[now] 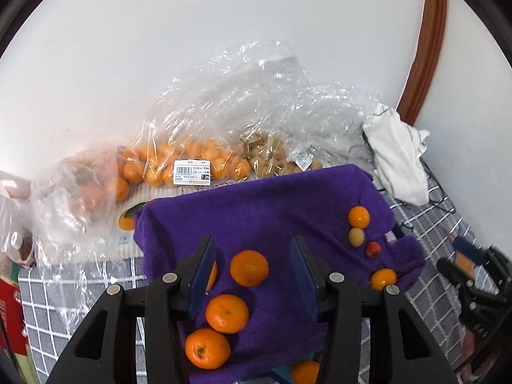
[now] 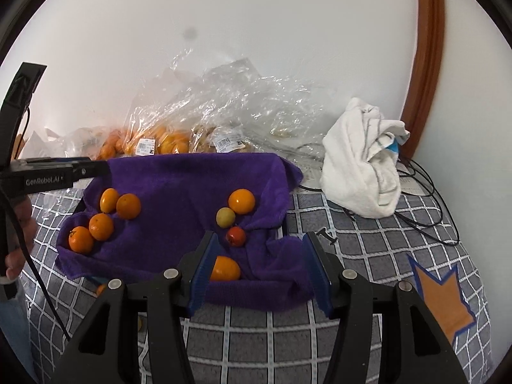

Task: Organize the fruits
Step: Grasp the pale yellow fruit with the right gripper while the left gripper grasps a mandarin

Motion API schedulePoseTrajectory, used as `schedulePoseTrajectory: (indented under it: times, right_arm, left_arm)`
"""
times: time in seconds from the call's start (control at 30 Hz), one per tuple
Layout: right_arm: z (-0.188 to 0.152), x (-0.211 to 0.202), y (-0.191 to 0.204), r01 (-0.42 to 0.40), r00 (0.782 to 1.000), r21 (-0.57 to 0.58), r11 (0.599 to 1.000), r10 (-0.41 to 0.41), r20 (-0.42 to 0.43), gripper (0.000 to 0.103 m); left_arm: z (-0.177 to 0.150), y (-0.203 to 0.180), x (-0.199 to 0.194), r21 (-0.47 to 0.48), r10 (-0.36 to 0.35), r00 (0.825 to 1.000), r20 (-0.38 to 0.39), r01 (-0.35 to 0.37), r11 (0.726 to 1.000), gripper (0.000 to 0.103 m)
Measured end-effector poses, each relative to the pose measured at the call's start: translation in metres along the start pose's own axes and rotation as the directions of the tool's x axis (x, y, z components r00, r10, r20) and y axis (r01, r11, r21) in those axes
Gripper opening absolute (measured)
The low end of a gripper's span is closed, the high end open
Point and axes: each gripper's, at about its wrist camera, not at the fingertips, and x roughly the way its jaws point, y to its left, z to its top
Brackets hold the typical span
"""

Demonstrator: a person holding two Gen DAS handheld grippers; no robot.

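Observation:
A purple towel [image 1: 272,211] [image 2: 179,185] lies on a checked cloth and bears loose fruit. Several oranges sit at its left side [image 1: 249,268] [image 2: 128,206]. At its right side lie an orange [image 1: 358,217] [image 2: 242,201], a yellow-green fruit [image 1: 356,237] [image 2: 225,217], a small red fruit [image 1: 372,249] [image 2: 236,236] and another orange [image 1: 383,278] [image 2: 225,268]. My left gripper [image 1: 252,246] is open and empty above the left oranges. My right gripper [image 2: 260,240] is open and empty, just right of the near orange and red fruit.
Clear plastic bags [image 1: 192,160] [image 2: 166,140] of oranges and brown fruit lie against the white wall behind the towel. A crumpled white cloth [image 1: 400,156] [image 2: 361,169] and black cables [image 2: 422,198] lie at the right. One orange [image 1: 305,372] lies off the towel's near edge.

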Motion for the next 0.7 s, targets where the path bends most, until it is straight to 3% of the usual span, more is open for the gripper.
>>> schedulePoseTrajectory:
  times: [0.43,0.6,0.7]
  right_arm:
    - [-0.033,0.004,0.019,-0.106,0.989,0.011,0.994,0.107,-0.102,0.054]
    - [-0.046,0.005,0.034,-0.147,0.983,-0.003,0.989,0.146,-0.114,0.049]
    - [-0.052,0.009,0.042,-0.190,0.973,0.004,0.982,0.189,-0.135,0.044]
  left_arm:
    - [-0.064,0.021,-0.045,-0.066,0.005,0.999,0.036,-0.002,0.998,0.046]
    - [-0.094,0.040,-0.051,-0.129,-0.054,0.999,-0.001,0.054,0.990,0.046]
    - [-0.110,0.046,-0.048,-0.134,-0.027,0.999,-0.036,0.022,0.991,0.046]
